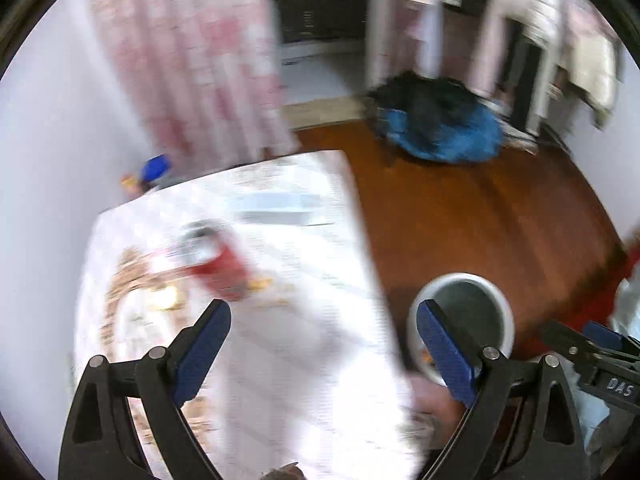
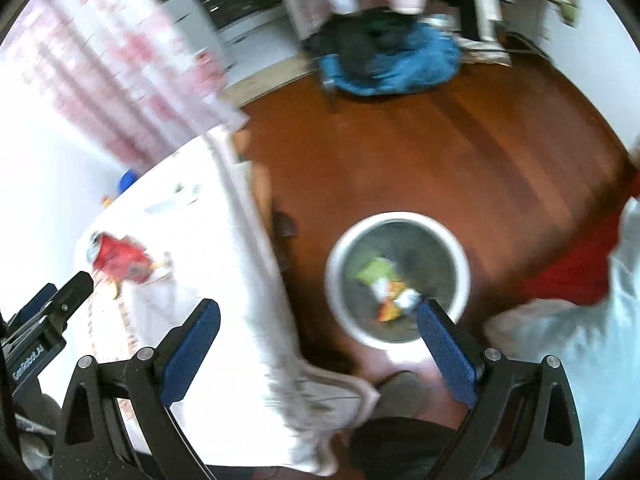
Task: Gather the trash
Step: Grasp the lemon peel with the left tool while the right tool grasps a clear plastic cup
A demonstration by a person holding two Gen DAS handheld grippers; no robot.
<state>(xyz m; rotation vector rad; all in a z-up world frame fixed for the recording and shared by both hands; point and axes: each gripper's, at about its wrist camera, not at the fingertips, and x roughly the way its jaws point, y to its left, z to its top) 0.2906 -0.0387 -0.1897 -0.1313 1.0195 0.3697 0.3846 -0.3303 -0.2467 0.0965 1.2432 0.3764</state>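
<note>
Right wrist view alone shows wrappers (image 2: 390,288) inside the bin (image 2: 340,248); each gripper gapes wide, empty.

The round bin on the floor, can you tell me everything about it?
The bin is round with a thick white rim and grey inside. It stands upright and open on the reddish wooden floor, beside the white-covered table. At its bottom lie crumpled wrappers, green, white and orange. Blur hides finer detail; no gripper touches it.

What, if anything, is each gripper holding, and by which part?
Nothing. The left gripper and right gripper are both open and empty; the red can lies on the table.
</note>
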